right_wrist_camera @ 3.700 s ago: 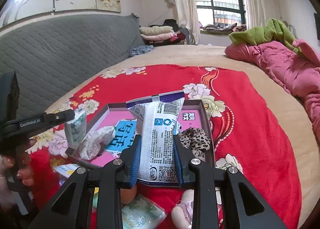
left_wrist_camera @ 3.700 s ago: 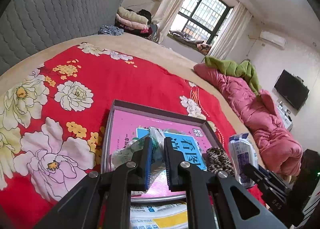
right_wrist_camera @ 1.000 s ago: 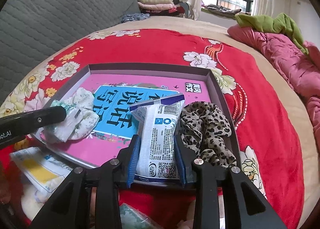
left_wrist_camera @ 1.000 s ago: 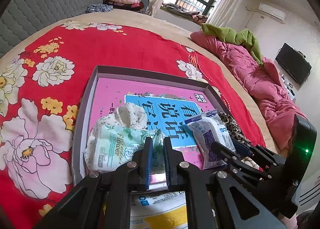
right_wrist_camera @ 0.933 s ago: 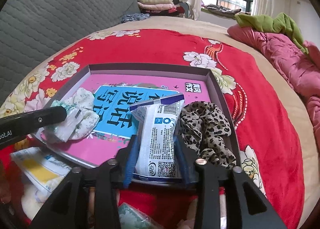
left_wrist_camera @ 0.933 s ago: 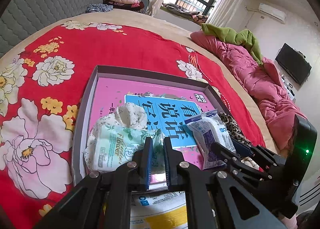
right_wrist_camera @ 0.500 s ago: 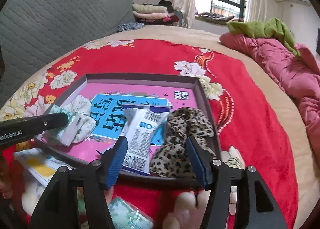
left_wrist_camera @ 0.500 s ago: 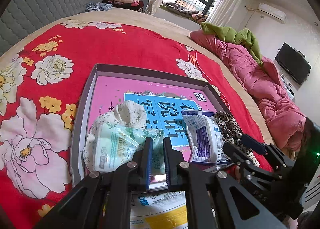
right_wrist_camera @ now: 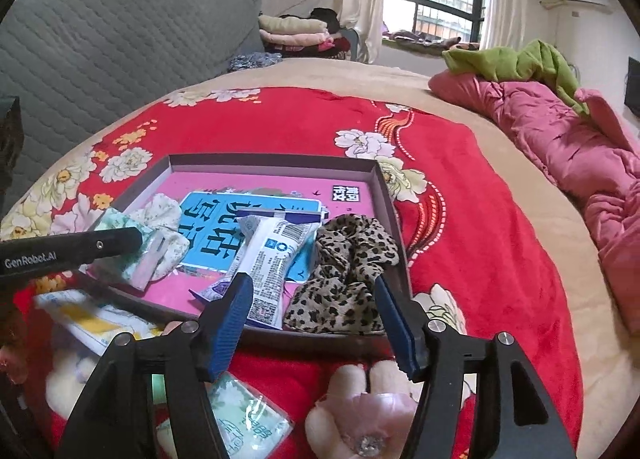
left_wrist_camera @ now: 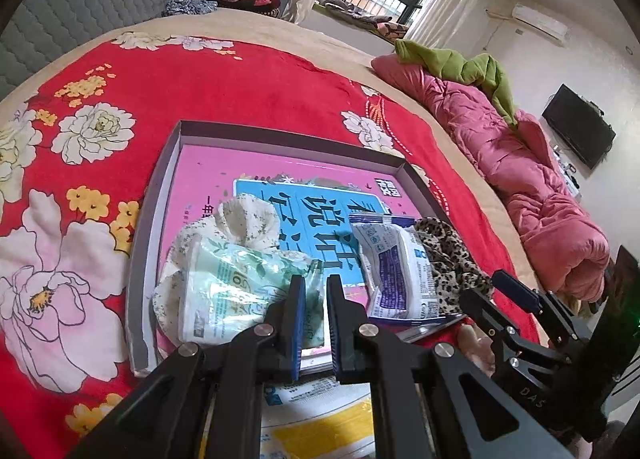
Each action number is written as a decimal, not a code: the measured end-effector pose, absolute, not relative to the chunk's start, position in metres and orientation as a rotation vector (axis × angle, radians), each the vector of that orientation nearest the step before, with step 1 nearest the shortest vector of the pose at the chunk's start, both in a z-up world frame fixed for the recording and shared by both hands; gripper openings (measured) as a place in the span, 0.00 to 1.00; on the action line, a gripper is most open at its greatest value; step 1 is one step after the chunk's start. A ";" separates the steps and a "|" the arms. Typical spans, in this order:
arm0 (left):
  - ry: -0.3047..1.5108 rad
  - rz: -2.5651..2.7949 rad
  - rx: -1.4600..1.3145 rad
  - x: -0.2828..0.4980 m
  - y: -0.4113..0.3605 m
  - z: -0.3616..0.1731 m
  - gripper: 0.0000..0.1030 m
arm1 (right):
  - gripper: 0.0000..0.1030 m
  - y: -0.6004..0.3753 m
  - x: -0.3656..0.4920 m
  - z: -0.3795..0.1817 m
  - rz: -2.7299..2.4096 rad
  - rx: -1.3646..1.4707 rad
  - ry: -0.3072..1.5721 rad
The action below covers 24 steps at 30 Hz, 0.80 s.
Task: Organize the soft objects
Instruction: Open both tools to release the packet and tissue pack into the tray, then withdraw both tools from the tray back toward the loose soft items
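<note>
A shallow grey tray (left_wrist_camera: 280,135) with a pink lining lies on the red flowered blanket. My left gripper (left_wrist_camera: 316,299) is shut on the near edge of a green tissue pack (left_wrist_camera: 240,287), which rests on a white floral cloth (left_wrist_camera: 248,219) in the tray's left part. A white-and-blue pack (right_wrist_camera: 272,255) lies loose in the tray beside a leopard-print cloth (right_wrist_camera: 348,267). My right gripper (right_wrist_camera: 310,287) hangs over the tray's near rim (right_wrist_camera: 272,159). Its jaws are opening, and no pad touches either the pack or the cloth.
A pink plush toy (right_wrist_camera: 360,411), a second green tissue pack (right_wrist_camera: 240,415) and a white-and-yellow pack (right_wrist_camera: 92,315) lie on the blanket in front of the tray. A pink quilt (right_wrist_camera: 560,139) runs along the right; a grey padded headboard (right_wrist_camera: 100,51) stands behind.
My right gripper opened and let go of the white-and-blue pack, which now lies in the tray. It drew back and rose a little. The left gripper kept its grip and place.
</note>
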<state>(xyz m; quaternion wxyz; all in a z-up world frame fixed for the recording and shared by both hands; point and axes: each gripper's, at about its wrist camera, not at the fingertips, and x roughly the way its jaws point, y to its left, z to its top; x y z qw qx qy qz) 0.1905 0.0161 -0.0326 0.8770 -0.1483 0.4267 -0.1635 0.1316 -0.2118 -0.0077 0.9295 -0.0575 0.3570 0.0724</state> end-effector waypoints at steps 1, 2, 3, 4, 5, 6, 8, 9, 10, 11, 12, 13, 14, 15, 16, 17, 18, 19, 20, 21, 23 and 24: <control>0.890 -0.341 -0.309 0.191 0.016 -0.032 0.11 | 0.63 -0.213 0.131 -0.007 0.147 -0.117 0.731; 0.892 -0.341 -0.312 0.191 0.017 -0.033 0.11 | 0.63 -0.213 0.131 -0.007 0.145 -0.118 0.729; 0.897 -0.344 -0.315 0.191 0.017 -0.033 0.11 | 0.63 -0.214 0.130 -0.007 0.141 -0.117 0.730; 0.906 -0.347 -0.321 0.192 0.017 -0.034 0.11 | 0.64 -0.215 0.130 -0.007 0.139 -0.115 0.732; 0.911 -0.348 -0.326 0.192 0.017 -0.034 0.11 | 0.64 -0.216 0.130 -0.007 0.136 -0.114 0.731; 0.915 -0.351 -0.329 0.192 0.017 -0.033 0.11 | 0.64 -0.216 0.129 -0.006 0.137 -0.115 0.730; 0.910 -0.350 -0.309 0.190 0.015 -0.031 0.11 | 0.65 -0.216 0.129 -0.006 0.135 -0.119 0.732; 0.909 -0.348 -0.300 0.190 0.014 -0.031 0.11 | 0.66 -0.216 0.129 -0.006 0.130 -0.120 0.731; 0.909 -0.349 -0.297 0.190 0.014 -0.030 0.11 | 0.66 -0.216 0.129 -0.006 0.128 -0.119 0.730; 0.912 -0.354 -0.303 0.190 0.014 -0.030 0.11 | 0.67 -0.216 0.129 -0.006 0.127 -0.119 0.730; 0.915 -0.355 -0.306 0.189 0.014 -0.030 0.11 | 0.67 -0.217 0.129 -0.006 0.124 -0.119 0.730; 0.918 -0.355 -0.306 0.189 0.014 -0.030 0.11 | 0.67 -0.217 0.128 -0.005 0.122 -0.120 0.729; 0.915 -0.351 -0.304 0.189 0.015 -0.030 0.11 | 0.68 -0.217 0.128 -0.005 0.121 -0.119 0.729; 0.910 -0.344 -0.301 0.188 0.015 -0.029 0.11 | 0.68 -0.218 0.128 -0.005 0.119 -0.120 0.728; 0.907 -0.338 -0.296 0.187 0.015 -0.028 0.12 | 0.68 -0.218 0.127 -0.004 0.118 -0.122 0.726; 0.902 -0.332 -0.292 0.187 0.016 -0.027 0.13 | 0.68 -0.218 0.127 -0.004 0.116 -0.124 0.726; 0.898 -0.328 -0.287 0.186 0.017 -0.026 0.14 | 0.68 -0.218 0.126 -0.003 0.116 -0.125 0.726; 0.896 -0.322 -0.284 0.185 0.017 -0.026 0.16 | 0.68 -0.218 0.126 -0.003 0.114 -0.126 0.726; 0.892 -0.319 -0.284 0.185 0.018 -0.024 0.19 | 0.68 -0.219 0.126 -0.003 0.110 -0.128 0.725; 0.890 -0.321 -0.285 0.184 0.019 -0.023 0.23 | 0.69 -0.219 0.125 -0.002 0.107 -0.128 0.723; 0.879 -0.315 -0.284 0.182 0.022 -0.020 0.31 | 0.69 -0.221 0.124 -0.001 0.104 -0.130 0.721; 0.876 -0.316 -0.285 0.182 0.023 -0.019 0.33 | 0.70 -0.221 0.123 0.000 0.101 -0.131 0.720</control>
